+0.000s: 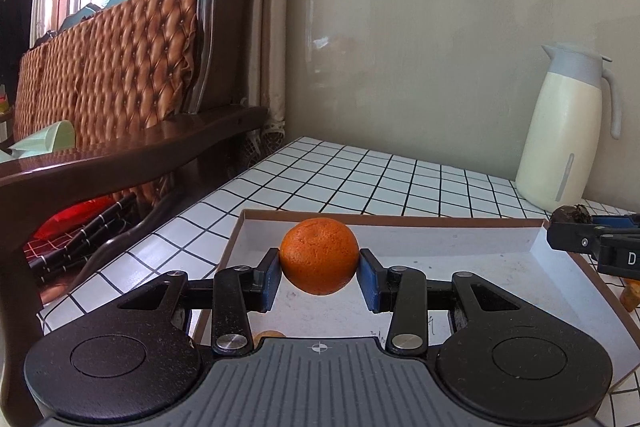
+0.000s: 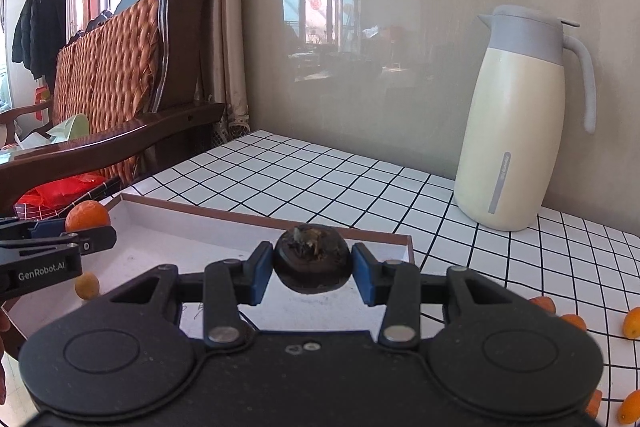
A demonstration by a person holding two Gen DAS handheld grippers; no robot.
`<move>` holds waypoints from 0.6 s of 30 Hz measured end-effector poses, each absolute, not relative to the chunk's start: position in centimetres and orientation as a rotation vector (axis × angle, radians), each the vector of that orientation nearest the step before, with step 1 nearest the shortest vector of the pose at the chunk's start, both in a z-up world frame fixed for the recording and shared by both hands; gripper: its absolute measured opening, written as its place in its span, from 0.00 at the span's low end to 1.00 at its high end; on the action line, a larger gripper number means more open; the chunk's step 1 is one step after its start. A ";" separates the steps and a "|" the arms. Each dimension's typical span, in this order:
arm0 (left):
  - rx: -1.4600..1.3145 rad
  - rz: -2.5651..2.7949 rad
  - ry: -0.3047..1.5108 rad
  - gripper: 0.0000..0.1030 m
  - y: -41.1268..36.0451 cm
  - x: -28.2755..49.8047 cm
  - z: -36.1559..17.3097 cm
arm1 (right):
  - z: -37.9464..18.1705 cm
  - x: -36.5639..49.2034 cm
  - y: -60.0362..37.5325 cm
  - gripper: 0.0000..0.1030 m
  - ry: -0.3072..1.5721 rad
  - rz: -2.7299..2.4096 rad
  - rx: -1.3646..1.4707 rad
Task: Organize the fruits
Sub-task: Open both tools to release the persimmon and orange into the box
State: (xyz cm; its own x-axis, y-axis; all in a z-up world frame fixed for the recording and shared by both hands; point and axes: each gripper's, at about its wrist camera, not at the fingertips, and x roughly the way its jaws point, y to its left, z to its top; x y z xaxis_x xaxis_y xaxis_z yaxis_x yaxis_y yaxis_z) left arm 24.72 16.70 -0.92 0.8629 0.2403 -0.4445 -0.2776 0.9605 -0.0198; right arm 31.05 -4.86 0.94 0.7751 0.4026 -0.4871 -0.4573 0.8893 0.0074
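A: Orange, dimpled rind: a round mandarin [image 1: 319,255] sits pinched between the blue pads [image 1: 271,281] of the left gripper [image 1: 319,281], held above the shallow white cardboard tray with a brown rim [image 1: 480,267]. Pads bear on its widest part, both sides.

B: Right gripper [image 2: 312,273]?

A: Clamped on a dark, wrinkled, round fruit with a dried stem crown [image 2: 311,263], over the tray's near right corner. Kind of fruit unclear.

B: Handling?

A: Judging by looks: mandarin light, skin soft, bruises if squeezed; hold at the equator, gently. Dark fruit looks firmer and rough, less slippery; crown likely brittle, so keep the pads off it.

B: Loose stock?

A: One small oval kumquat [image 2: 87,285] in the tray. More small orange fruits [image 2: 631,323] scattered on the white black-gridded tablecloth [image 2: 320,183], right of the tray. Cream thermos jug with grey lid [image 2: 516,123] stands behind, well apart.
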 end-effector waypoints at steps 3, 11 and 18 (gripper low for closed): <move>-0.088 0.273 0.481 0.40 17.1 25.4 -1.2 | 0.5 32.0 -4.5 0.34 0.529 0.473 -0.119; -0.059 0.351 0.440 0.98 17.3 25.5 -1.3 | 0.2 33.1 -4.9 0.89 0.482 0.403 -0.102; -0.083 0.386 0.405 1.00 18.4 24.6 -0.9 | 0.3 33.2 -5.7 0.94 0.471 0.388 -0.071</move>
State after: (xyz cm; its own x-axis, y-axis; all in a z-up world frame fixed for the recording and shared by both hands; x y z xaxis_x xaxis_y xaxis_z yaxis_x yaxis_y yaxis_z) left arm 24.63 18.37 -0.86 0.8476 0.3494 -0.3994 -0.3822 0.9241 -0.0026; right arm 33.22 -5.65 0.30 0.8196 0.3482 -0.4551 -0.3806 0.9245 0.0220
